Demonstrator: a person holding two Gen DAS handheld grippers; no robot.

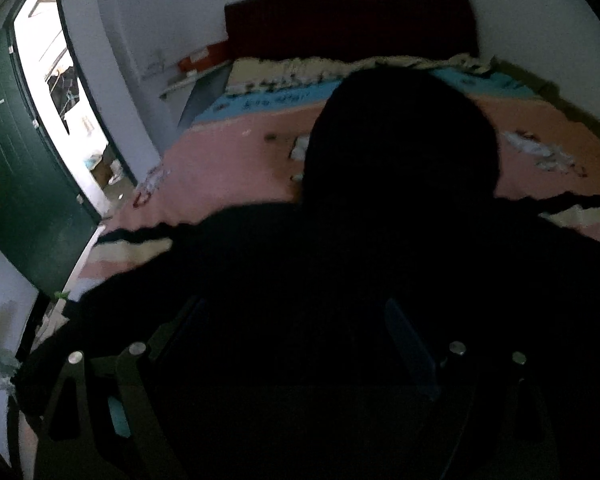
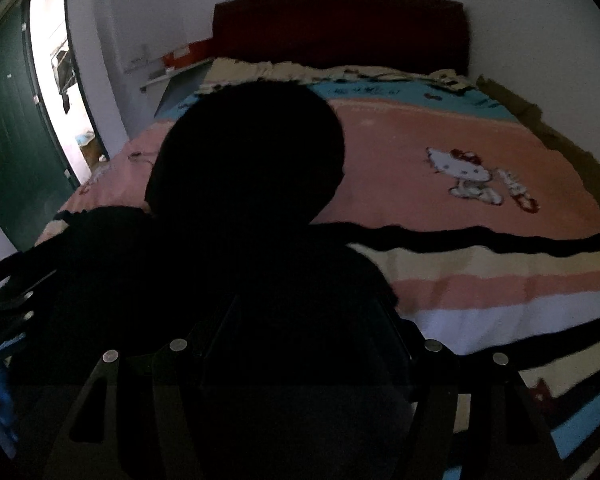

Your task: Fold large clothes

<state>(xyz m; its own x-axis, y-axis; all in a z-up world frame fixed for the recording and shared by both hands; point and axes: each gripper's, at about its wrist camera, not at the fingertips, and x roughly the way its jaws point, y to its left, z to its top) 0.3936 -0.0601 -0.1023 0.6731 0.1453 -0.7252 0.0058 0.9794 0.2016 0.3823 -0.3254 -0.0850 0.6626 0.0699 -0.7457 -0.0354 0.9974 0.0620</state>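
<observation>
A large black hooded garment (image 1: 400, 152) lies on the pink bedspread (image 1: 228, 160), its rounded hood toward the headboard. It also fills the near part of the right wrist view (image 2: 248, 152). My left gripper (image 1: 296, 320) sits over the garment's body, its fingers (image 1: 410, 340) dark against the dark cloth. My right gripper (image 2: 308, 320) is likewise over the garment's near edge. The cloth hides both fingertips, so the jaw state is unclear. My left gripper also shows at the left edge of the right wrist view (image 2: 8, 312).
The bed has a dark red headboard (image 2: 340, 24) and a pink spread with a cartoon cat print (image 2: 468, 178). A green door (image 1: 16, 168) stands open at the left. White walls close the far side. A shelf (image 1: 192, 76) is beside the bed.
</observation>
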